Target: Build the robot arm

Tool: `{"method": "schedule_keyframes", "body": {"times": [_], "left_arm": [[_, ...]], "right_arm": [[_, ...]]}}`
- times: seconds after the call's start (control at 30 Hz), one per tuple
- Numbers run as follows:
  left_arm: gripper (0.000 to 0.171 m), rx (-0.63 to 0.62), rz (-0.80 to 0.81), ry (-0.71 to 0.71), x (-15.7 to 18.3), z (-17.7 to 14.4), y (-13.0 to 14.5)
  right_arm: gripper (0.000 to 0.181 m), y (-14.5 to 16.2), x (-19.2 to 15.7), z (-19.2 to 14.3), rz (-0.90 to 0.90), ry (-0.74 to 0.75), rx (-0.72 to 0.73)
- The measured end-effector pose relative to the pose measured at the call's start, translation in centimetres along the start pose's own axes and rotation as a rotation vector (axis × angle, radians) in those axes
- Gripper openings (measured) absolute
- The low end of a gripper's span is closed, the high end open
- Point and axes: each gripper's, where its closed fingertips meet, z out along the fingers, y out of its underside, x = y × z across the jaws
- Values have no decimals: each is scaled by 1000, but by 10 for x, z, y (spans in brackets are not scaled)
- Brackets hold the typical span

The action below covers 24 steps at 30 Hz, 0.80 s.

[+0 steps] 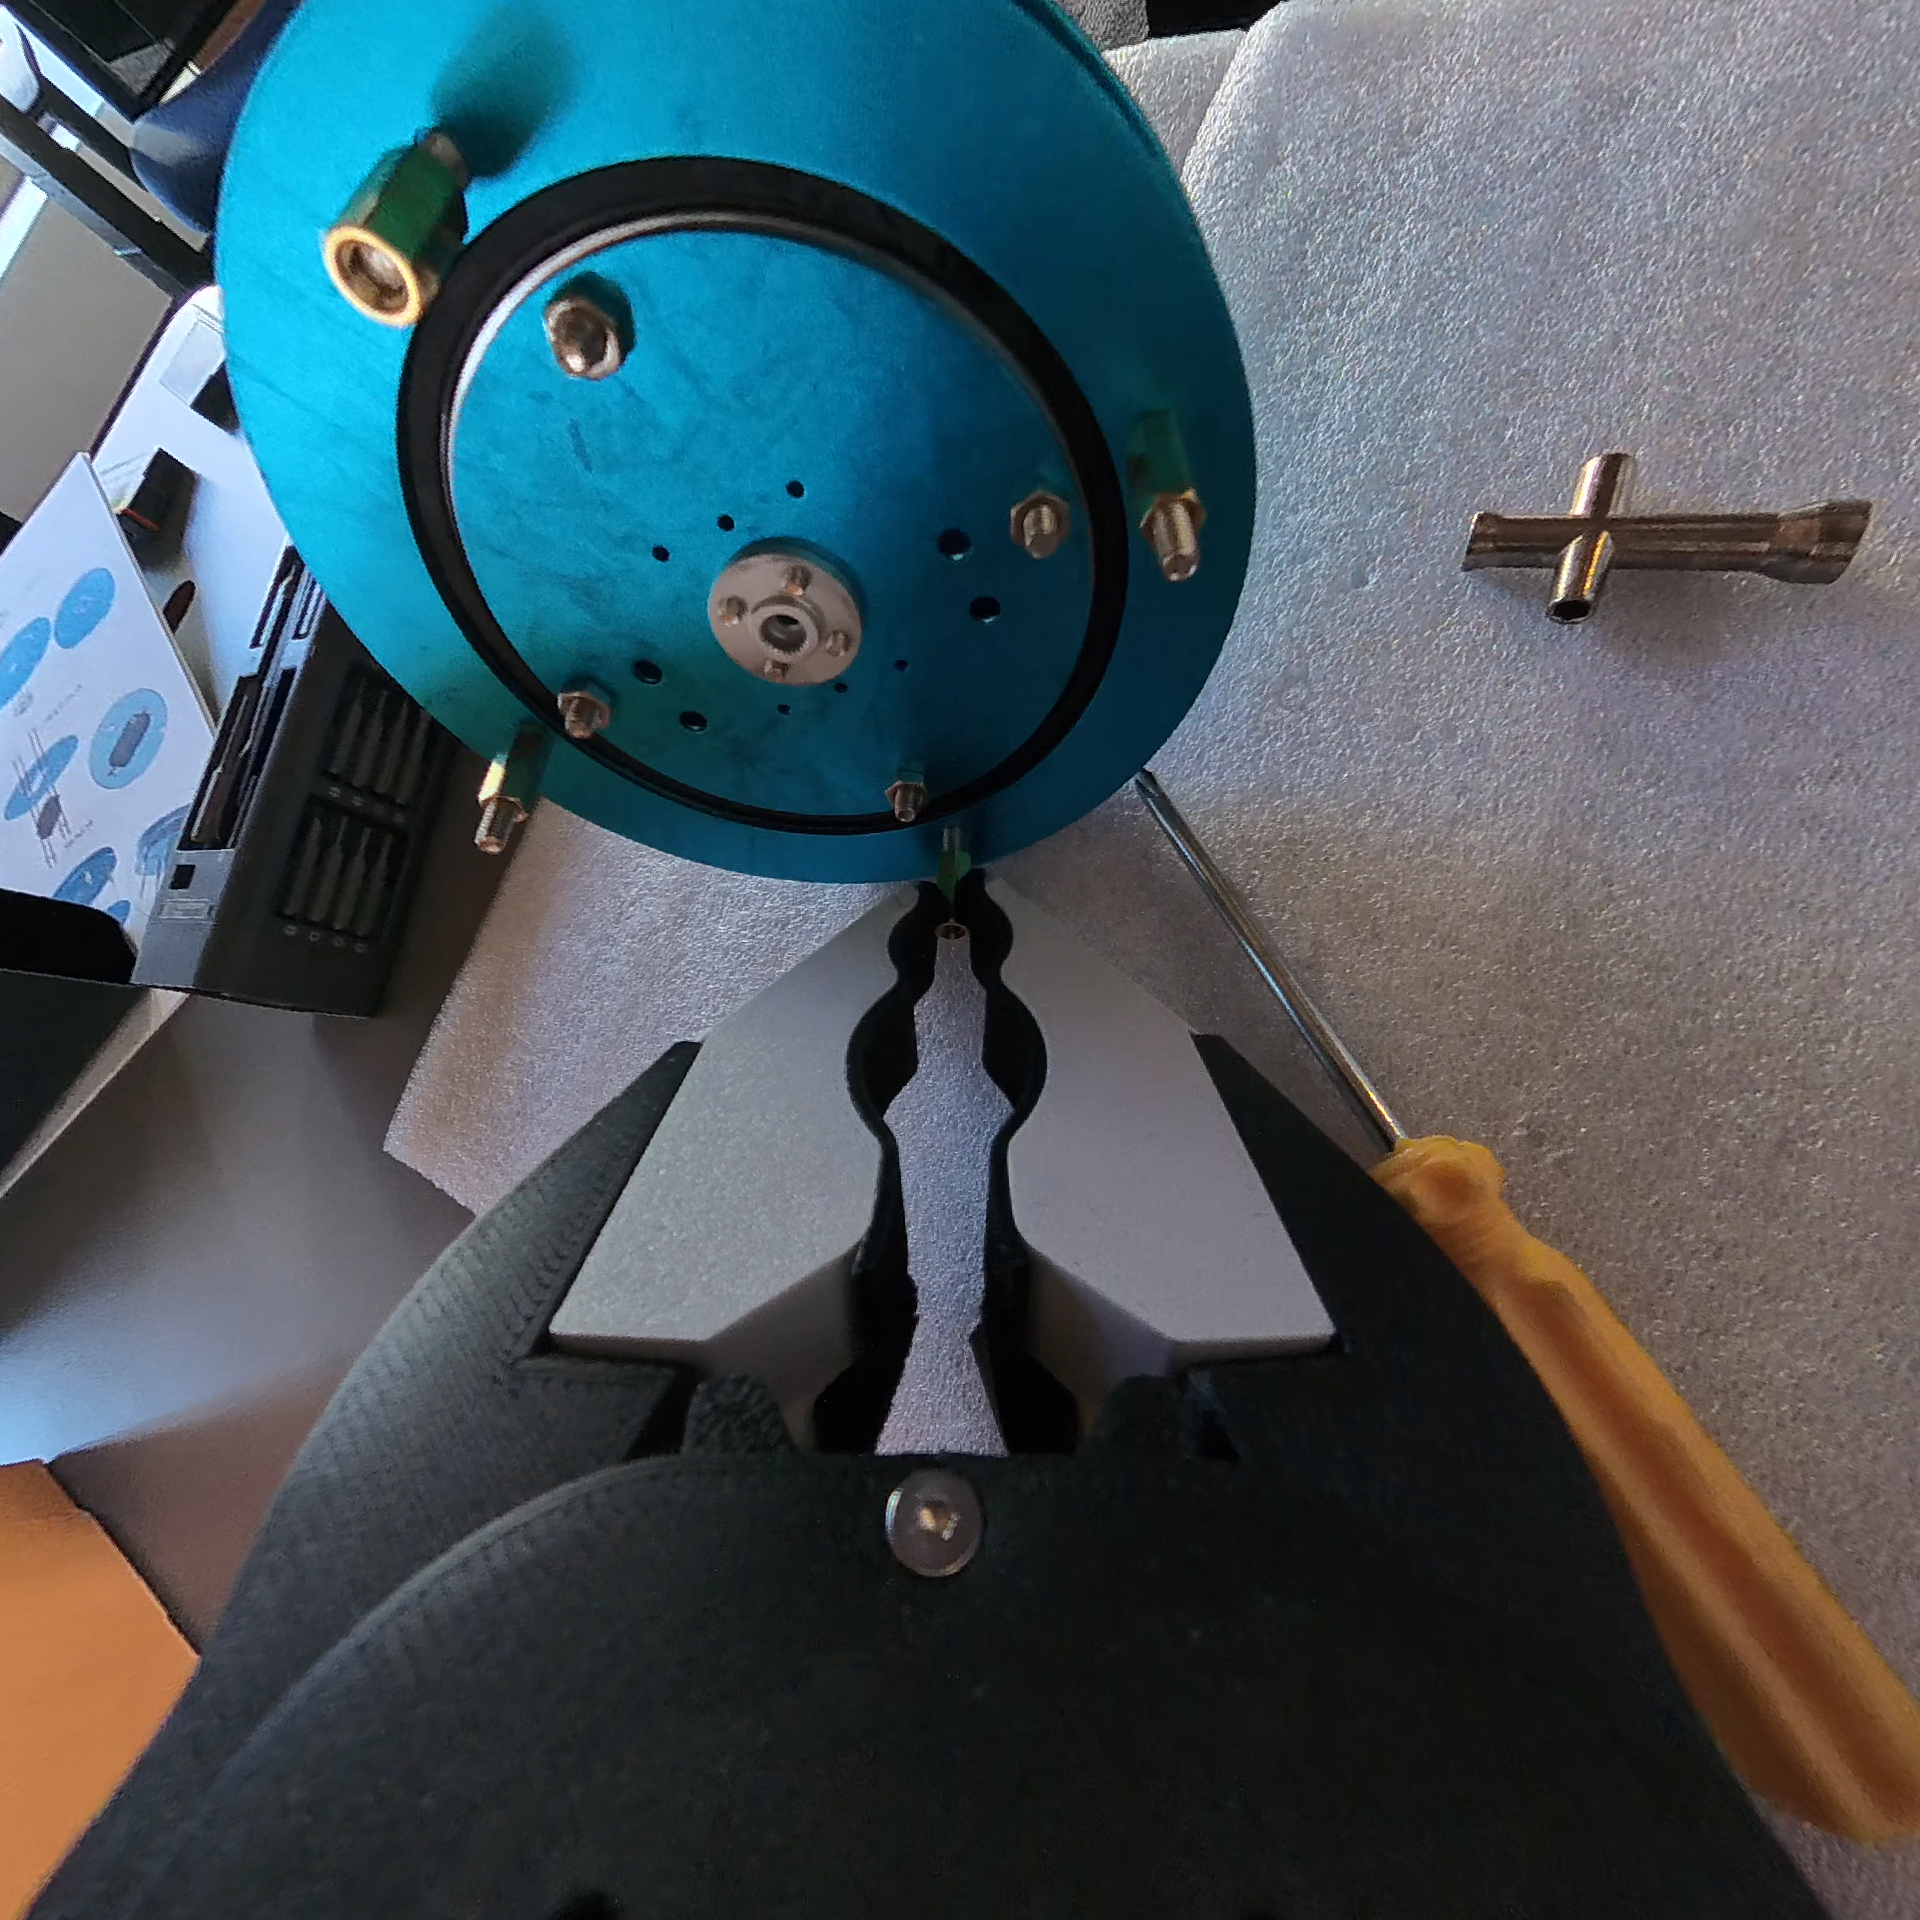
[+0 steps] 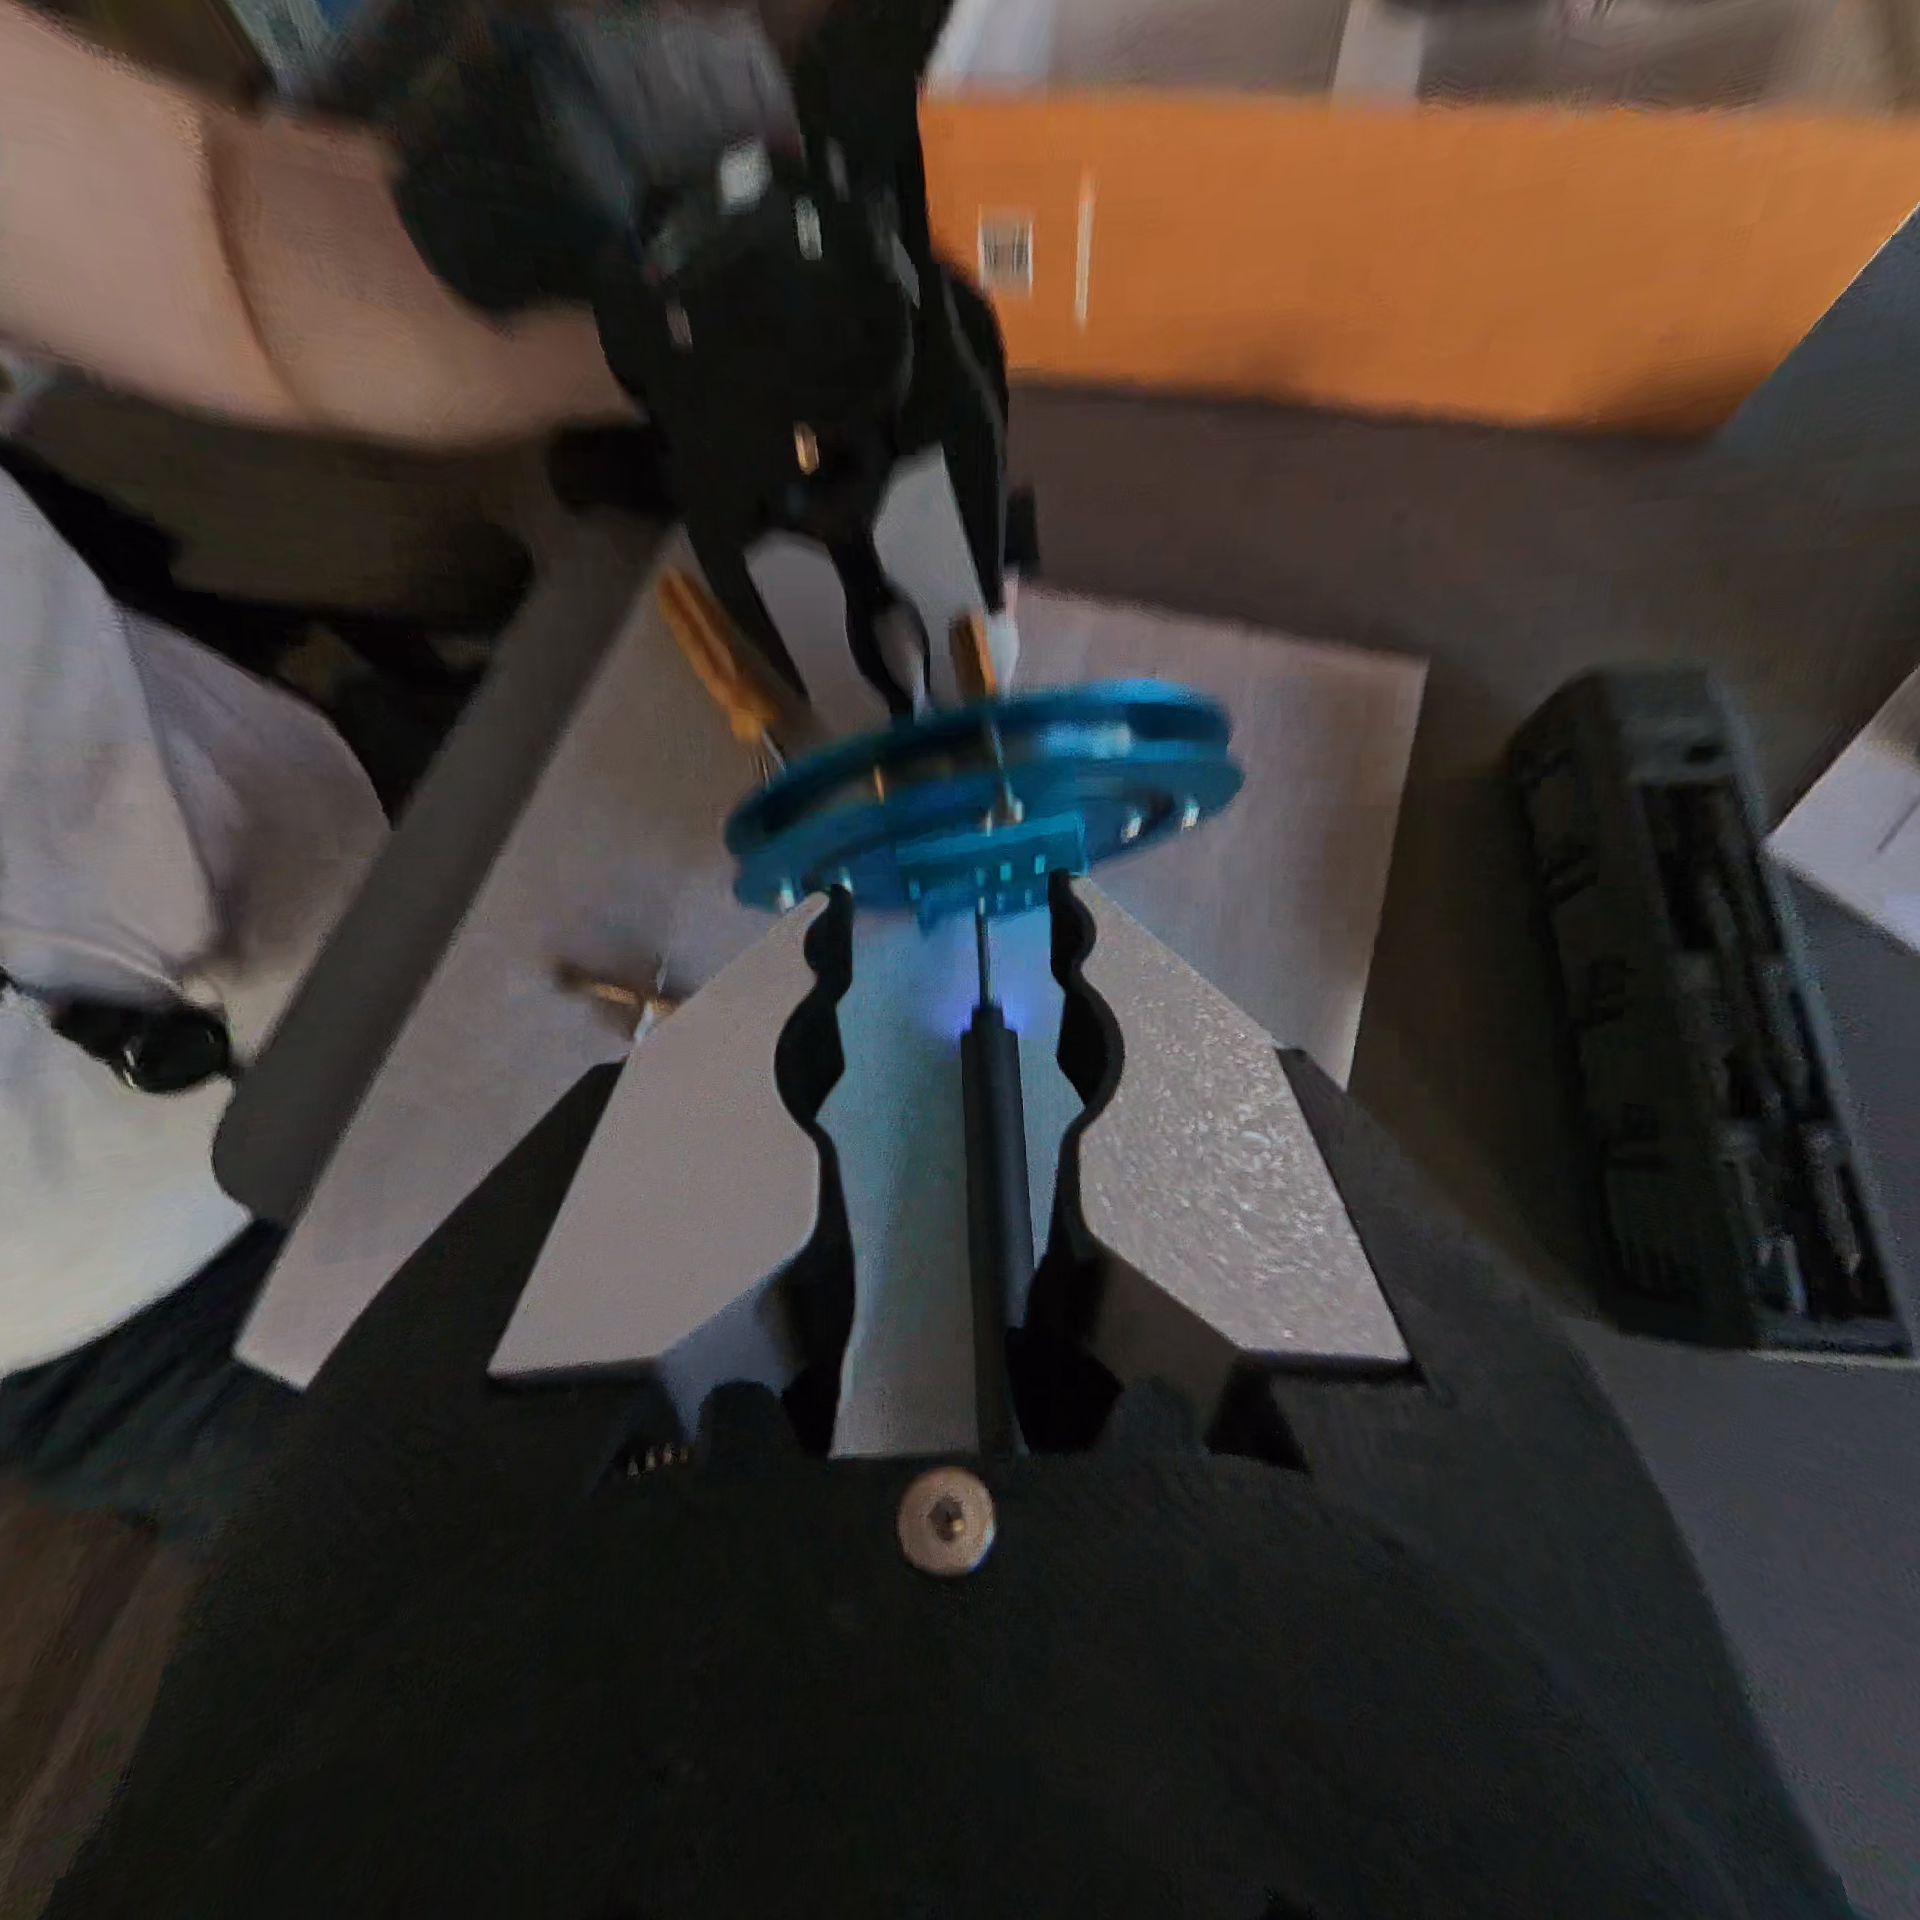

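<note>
Left gripper [image 1: 951, 914] pinches a standoff [image 1: 951, 899] on the blue disc [image 1: 727, 468]; right gripper [image 2: 951, 894], seemingly clamping a driver [image 2: 995, 1195], meets it

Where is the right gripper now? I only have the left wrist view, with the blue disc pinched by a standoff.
Observer: The right gripper faces the blue disc assembly from the side opposite the left gripper, which pinches the brass standoff.
Operator: Is anything in it?
Observer: A slim dark screwdriver lies along one finger. I can't tell whether the jaws clamp it.
Operator: Where is its tip?
Observer: At a small blue bracket on the disc face nearest the right gripper.
</note>
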Motion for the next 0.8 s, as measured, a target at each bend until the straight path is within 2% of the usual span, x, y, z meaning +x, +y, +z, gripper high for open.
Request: {"method": "schedule_keyframes", "body": {"times": [0.07,0.13,0.23,0.37,0.57,0.63,0.7,0.8], "left_arm": [[4,0,2,0,0,0,0],[4,1,5,3,0,0,0],[4,4,5,5,0,0,0],[4,5,9,5,1,0,0],[8,20,1,-13,-2,-2,-2],[19,30,-26,-35,-7,-5,-2],[22,62,-87,-8,-7,-11,-5],[14,97,-162,42,-3,-19,-6]], "right_arm": [[36,-32,-3,-11,5,5,152],[37,-45,-12,-13,-83,2,210],[33,-34,-6,-1,-197,77,155],[24,-33,-6,4,-129,0,180],[18,-27,-3,3,-120,2,141],[16,-26,-3,3,-127,13,124],[16,-27,-3,4,-137,23,116],[16,-28,-3,6,-144,39,108]]}}
